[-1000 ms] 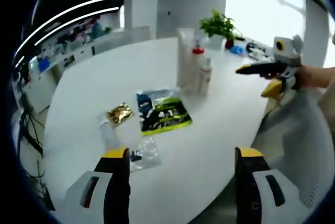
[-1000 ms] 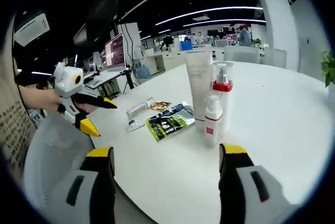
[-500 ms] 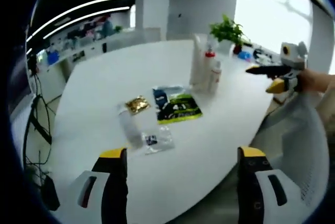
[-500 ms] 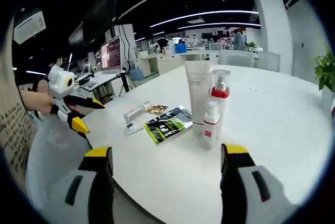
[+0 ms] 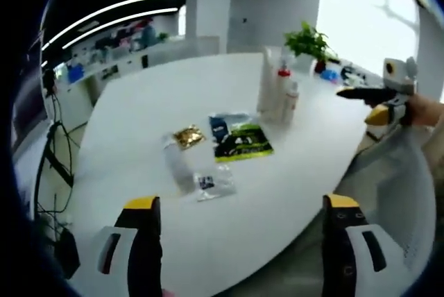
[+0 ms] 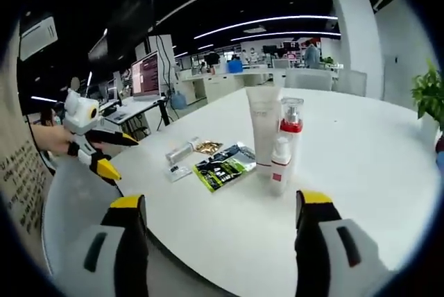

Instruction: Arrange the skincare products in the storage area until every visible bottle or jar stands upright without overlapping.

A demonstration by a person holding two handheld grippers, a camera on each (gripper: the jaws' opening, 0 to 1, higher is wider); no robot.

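On the white round table (image 5: 139, 116) three skincare containers stand upright together: a tall white tube (image 6: 261, 130), a clear pump bottle with a red collar (image 6: 291, 132) and a small white bottle with a red label (image 6: 280, 166). The same group (image 5: 277, 92) stands at the table's far side in the left gripper view. A clear bottle (image 5: 177, 164) lies flat near a gold sachet (image 5: 187, 136), a green-black sachet (image 5: 241, 141) and a small clear packet (image 5: 214, 183). My left gripper (image 5: 239, 248) is open, back from the table edge. My right gripper (image 6: 215, 241) is open too, holding nothing.
A potted plant (image 5: 309, 41) and small items sit at the table's far edge. A grey chair back (image 6: 76, 193) stands by the table between both grippers. Desks with monitors (image 6: 149, 75) fill the office behind.
Both cameras have pulled back from the table, so the products look smaller. Nothing on the table has moved. Both grippers stay open.
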